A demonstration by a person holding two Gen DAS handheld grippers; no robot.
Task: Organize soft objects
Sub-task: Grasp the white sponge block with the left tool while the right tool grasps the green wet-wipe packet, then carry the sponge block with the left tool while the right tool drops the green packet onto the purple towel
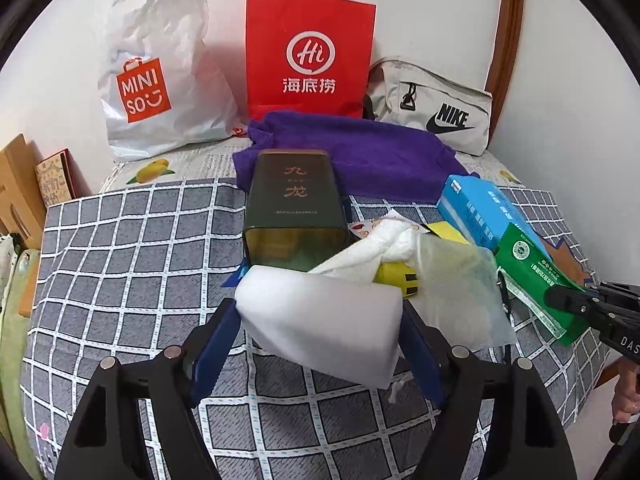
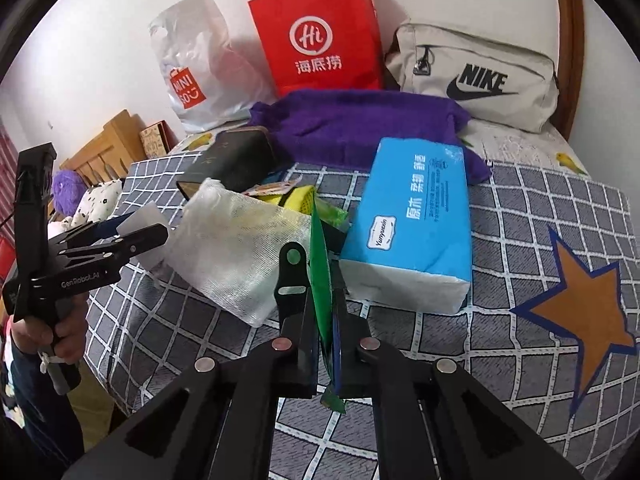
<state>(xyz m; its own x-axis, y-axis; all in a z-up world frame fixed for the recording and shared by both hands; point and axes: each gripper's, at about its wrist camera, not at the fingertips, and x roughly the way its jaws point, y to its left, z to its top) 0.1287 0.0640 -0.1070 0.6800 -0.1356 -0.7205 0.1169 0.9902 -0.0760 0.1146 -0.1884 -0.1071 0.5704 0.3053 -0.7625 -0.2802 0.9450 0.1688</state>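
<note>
A white foam block (image 1: pixel 320 320) sits crosswise between the blue fingers of my left gripper (image 1: pixel 320 312), which is shut on it and holds it above the checked cover; the right wrist view shows that gripper (image 2: pixel 144 224) at the far left. My right gripper (image 2: pixel 320 276) is shut on a flat green packet (image 2: pixel 322 264) standing on edge between its jaws. In the left wrist view the green packet (image 1: pixel 532 276) slants down into that gripper (image 1: pixel 560 296). A white gauze cloth (image 2: pixel 240 256) lies between both grippers, beside a blue tissue pack (image 2: pixel 416 220) and a purple towel (image 2: pixel 360 124).
A dark green tin (image 1: pixel 296 208) lies on its side behind the foam block, with a yellow item (image 1: pixel 396 276) next to it. At the wall stand a white Miniso bag (image 1: pixel 156 80), a red paper bag (image 1: pixel 310 56) and a grey Nike pouch (image 1: pixel 440 108).
</note>
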